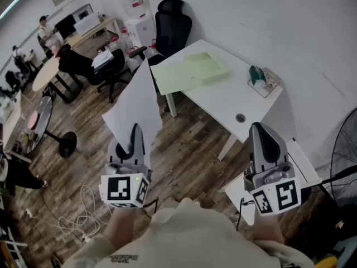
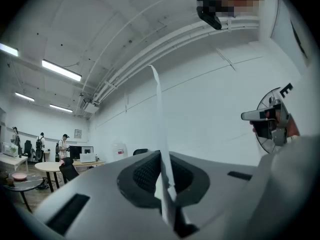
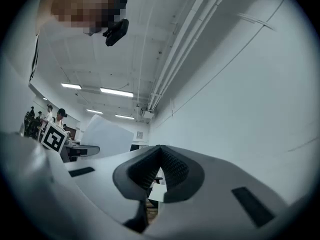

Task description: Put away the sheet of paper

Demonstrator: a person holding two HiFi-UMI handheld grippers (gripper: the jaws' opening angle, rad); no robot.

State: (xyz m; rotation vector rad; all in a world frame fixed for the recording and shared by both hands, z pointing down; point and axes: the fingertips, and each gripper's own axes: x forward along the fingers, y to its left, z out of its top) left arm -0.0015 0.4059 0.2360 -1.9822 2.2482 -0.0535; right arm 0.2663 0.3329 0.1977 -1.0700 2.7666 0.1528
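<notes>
A white sheet of paper (image 1: 134,104) stands upright in the air, pinched at its lower edge by my left gripper (image 1: 136,128), which is shut on it. In the left gripper view the sheet of paper (image 2: 161,134) shows edge-on as a thin strip rising from between the closed jaws of the left gripper (image 2: 161,156). My right gripper (image 1: 257,128) is held up at the right, shut, with nothing between its jaws; in its own view the right gripper (image 3: 160,151) has its tips touching. A light green folder (image 1: 191,71) lies on the white desk (image 1: 234,102) ahead.
A green bottle on a small tray (image 1: 259,78) sits at the desk's right end. A black office chair (image 1: 170,21) stands behind the desk, another chair (image 1: 92,66) to the left. A fan (image 1: 343,166) is at far right. Cables (image 1: 83,216) lie on the wooden floor. People stand far off at left.
</notes>
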